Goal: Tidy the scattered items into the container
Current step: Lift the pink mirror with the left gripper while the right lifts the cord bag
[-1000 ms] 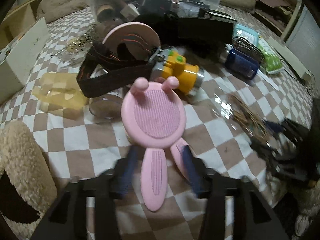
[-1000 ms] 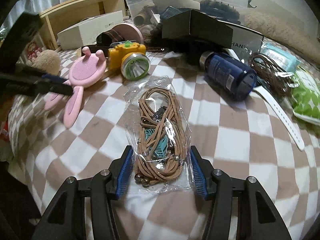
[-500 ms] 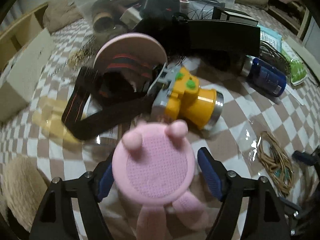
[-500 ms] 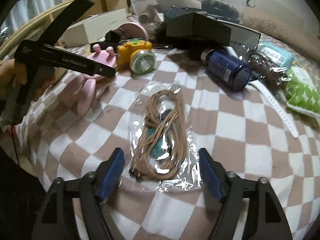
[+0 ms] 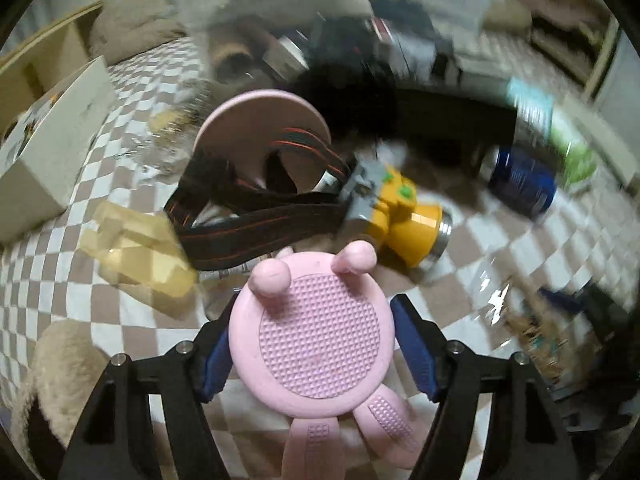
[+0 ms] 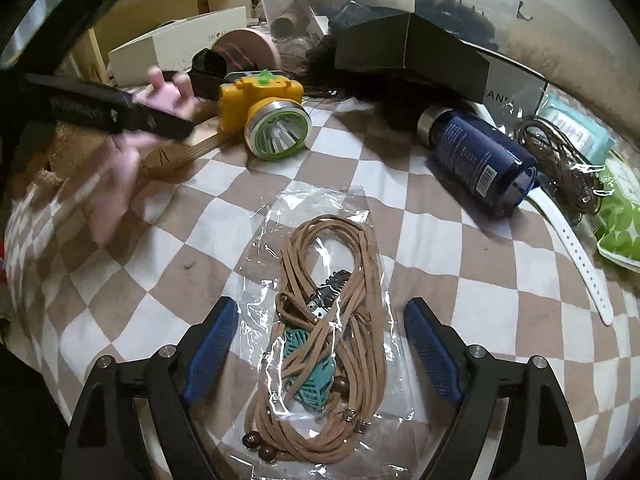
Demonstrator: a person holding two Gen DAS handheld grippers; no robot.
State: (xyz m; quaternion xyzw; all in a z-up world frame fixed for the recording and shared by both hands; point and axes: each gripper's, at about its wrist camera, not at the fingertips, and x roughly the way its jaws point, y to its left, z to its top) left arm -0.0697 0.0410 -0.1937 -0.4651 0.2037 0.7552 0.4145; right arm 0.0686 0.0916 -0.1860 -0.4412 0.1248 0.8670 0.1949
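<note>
Left gripper (image 5: 312,344): squeezing the pink brush (image 5: 316,340).
Right gripper (image 6: 320,348): wide apart around the cord bag (image 6: 320,320).
Headlamp (image 6: 268,116): at 11 o'clock.

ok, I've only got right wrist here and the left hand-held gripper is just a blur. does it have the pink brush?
Observer: Yes. In the left wrist view the left hand-held gripper has the disc of the pink round rubber brush between its blue pads, with the bumpy face toward the camera.
Operator: anything beyond it that I can't see?
Observer: A yellowish translucent plastic pack lies on the checked cover, just left of the black headlamp strap.
</note>
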